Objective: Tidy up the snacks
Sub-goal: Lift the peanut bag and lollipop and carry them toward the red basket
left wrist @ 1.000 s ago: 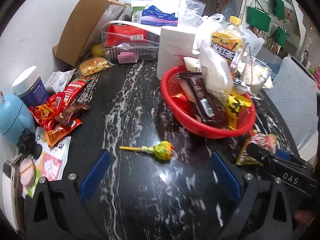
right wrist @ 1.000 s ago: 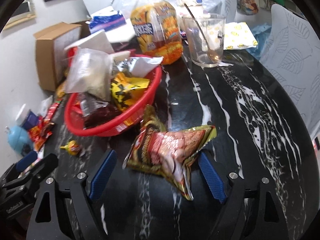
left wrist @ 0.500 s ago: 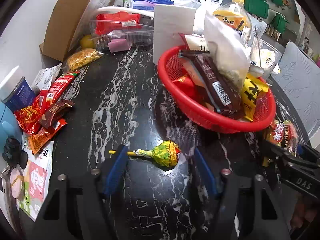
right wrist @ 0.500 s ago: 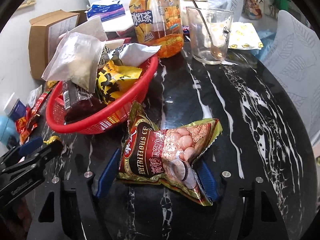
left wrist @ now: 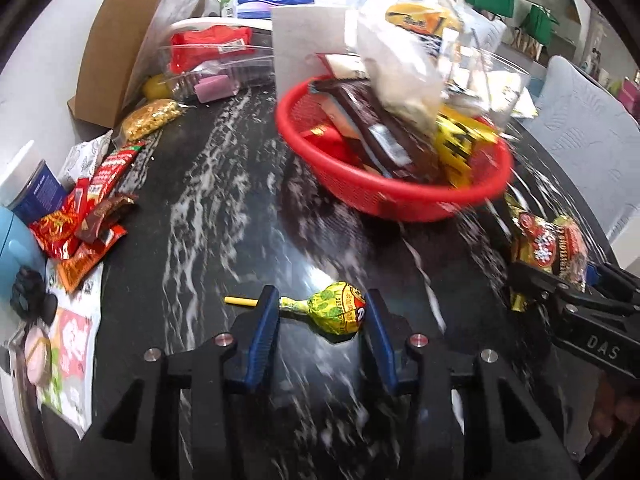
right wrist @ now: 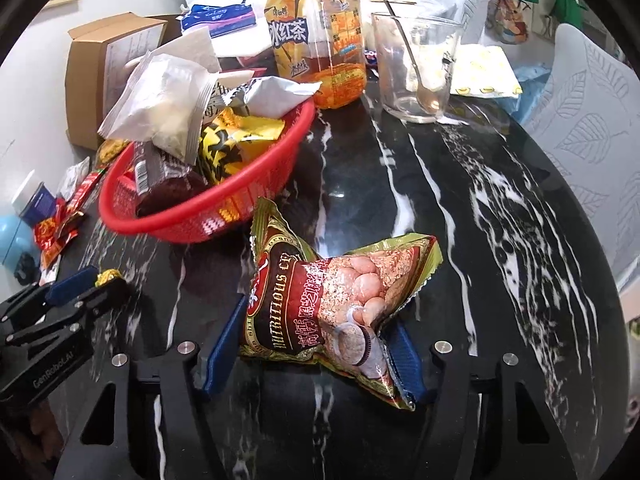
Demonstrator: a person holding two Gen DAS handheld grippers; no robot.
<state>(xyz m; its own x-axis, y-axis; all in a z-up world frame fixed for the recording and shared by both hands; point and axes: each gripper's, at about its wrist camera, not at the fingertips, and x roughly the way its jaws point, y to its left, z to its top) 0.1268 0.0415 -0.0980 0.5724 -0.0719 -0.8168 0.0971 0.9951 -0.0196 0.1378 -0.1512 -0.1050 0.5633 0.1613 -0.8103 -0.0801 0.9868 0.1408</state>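
A yellow-green lollipop [left wrist: 336,312] lies crosswise on the black marble table between the blue pads of my left gripper [left wrist: 320,294]. Its jaws are closing; the head touches the right pad and the yellow stick pokes out past the left one. My right gripper [right wrist: 318,320] is closing on a red-and-gold snack bag [right wrist: 332,300], whose crumpled lower edge meets both pads. A red basket [right wrist: 180,228] piled with packets stands just behind. From the left wrist view the snack bag [left wrist: 548,244] and right gripper [left wrist: 560,288] show at the right.
Loose red and orange packets [left wrist: 84,224] lie at the table's left edge by a blue jar [left wrist: 32,192]. A cardboard box [left wrist: 120,48] and a clear container [left wrist: 208,52] stand behind. A tea bottle [right wrist: 316,40] and a glass with a spoon [right wrist: 412,68] stand beyond the basket.
My left gripper has dropped toward the lollipop and its jaws have narrowed from wide apart to close around it. The right jaws have narrowed onto the snack bag, which now puckers.
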